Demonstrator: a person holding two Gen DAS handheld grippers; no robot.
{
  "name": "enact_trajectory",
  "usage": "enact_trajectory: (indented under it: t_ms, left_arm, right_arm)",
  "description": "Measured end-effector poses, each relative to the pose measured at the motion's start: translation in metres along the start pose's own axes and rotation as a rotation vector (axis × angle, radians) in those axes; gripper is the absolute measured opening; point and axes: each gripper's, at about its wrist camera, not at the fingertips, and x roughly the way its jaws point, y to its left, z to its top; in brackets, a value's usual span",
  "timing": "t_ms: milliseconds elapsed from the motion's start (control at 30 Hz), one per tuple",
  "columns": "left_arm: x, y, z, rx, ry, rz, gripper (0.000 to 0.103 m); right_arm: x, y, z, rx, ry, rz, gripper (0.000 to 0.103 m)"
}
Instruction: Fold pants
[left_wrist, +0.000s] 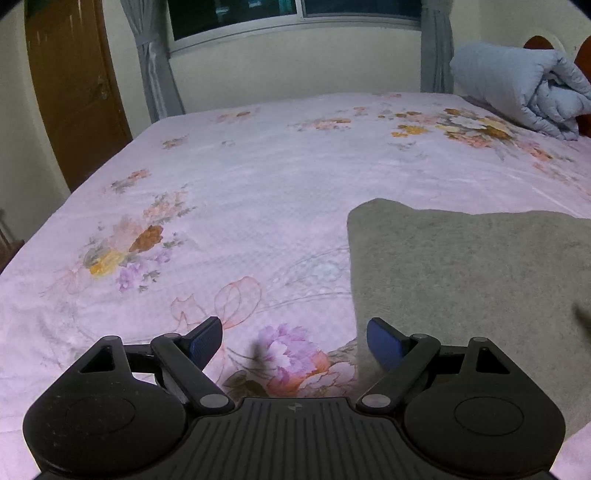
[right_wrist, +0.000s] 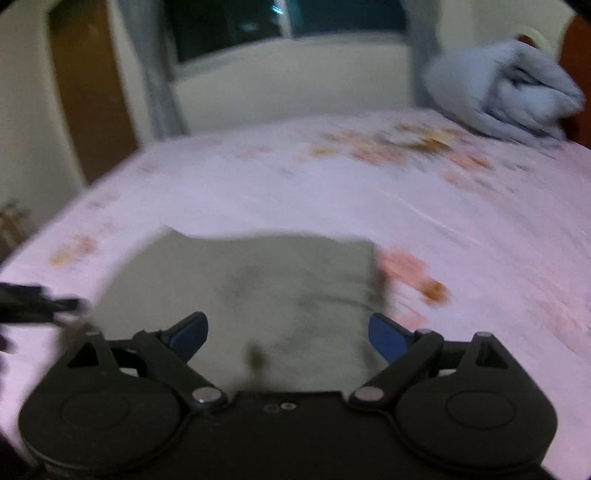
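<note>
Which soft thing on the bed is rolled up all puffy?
The pale blue quilt, bundled at the bed's far corner. The grey pants lie flat.

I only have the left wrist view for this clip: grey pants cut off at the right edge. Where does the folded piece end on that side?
Observer: In the right wrist view the pants show whole, a compact grey rectangle lying flat on the flowered bedsheet, with sheet visible past their right edge.
Operator: Where is the right gripper?
Observer: The right gripper hangs over the near part of the pants, jaws wide apart, nothing between them.
Operator: Does my left gripper show from there?
Observer: A dark, blurred shape sits at the left edge, beside the pants; it may be the left gripper, but I cannot tell.
</note>
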Motion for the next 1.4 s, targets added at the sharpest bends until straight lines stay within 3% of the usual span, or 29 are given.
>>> enact_trajectory:
  t_ms: [100, 167, 233, 267, 333, 400, 433, 533, 567, 700, 833, 933, 1100, 1400]
  left_arm:
    - [0.000, -0.003, 0.001, -0.001, -0.003, -0.001, 0.085]
    - [0.000, -0.002, 0.001, -0.006, 0.001, -0.001, 0.085]
    - [-0.001, -0.001, -0.001, -0.006, 0.002, 0.002, 0.085]
    - [-0.001, 0.000, -0.002, -0.005, -0.001, 0.002, 0.085]
    - [0.000, 0.001, -0.005, -0.013, 0.000, 0.003, 0.085]
    - [0.005, 0.001, -0.008, -0.027, 0.015, 0.000, 0.085]
    - [0.007, 0.000, -0.009, -0.032, 0.022, 0.000, 0.085]
    - [0.008, -0.001, -0.011, -0.036, 0.026, -0.004, 0.085]
    - [0.008, -0.001, -0.010, -0.035, 0.026, -0.004, 0.085]
    - [0.006, 0.003, -0.010, -0.043, 0.020, -0.001, 0.085]
    - [-0.001, 0.008, -0.004, -0.081, 0.000, -0.052, 0.085]
    - [0.002, 0.001, 0.003, -0.044, 0.006, -0.076, 0.085]
    - [0.015, -0.008, 0.007, -0.067, 0.035, -0.062, 0.085]
    - [0.017, -0.012, 0.003, -0.104, 0.039, -0.058, 0.085]
  right_arm:
    - [0.012, 0.015, -0.005, -0.059, 0.030, 0.057, 0.093]
    - [0.035, 0.002, -0.020, -0.056, 0.134, -0.033, 0.092]
    - [0.043, -0.010, -0.035, -0.081, 0.148, -0.138, 0.093]
    - [0.043, -0.014, -0.035, -0.066, 0.160, -0.147, 0.095]
    - [0.030, -0.023, -0.028, 0.047, 0.129, -0.094, 0.091]
    - [0.019, -0.018, -0.023, 0.055, 0.069, -0.081, 0.092]
    - [0.020, -0.015, -0.023, 0.053, 0.075, -0.068, 0.097]
    - [0.045, -0.015, -0.038, 0.000, 0.198, -0.094, 0.096]
    - [0.048, -0.023, -0.040, 0.043, 0.203, -0.092, 0.097]
    - [0.024, -0.028, -0.023, 0.078, 0.112, -0.084, 0.093]
    - [-0.004, -0.052, -0.015, 0.263, 0.009, 0.014, 0.096]
    - [-0.001, -0.081, -0.019, 0.411, 0.027, 0.076, 0.097]
    - [0.011, -0.086, -0.021, 0.381, 0.082, 0.026, 0.096]
    - [0.019, -0.087, -0.033, 0.415, 0.118, 0.048, 0.096]
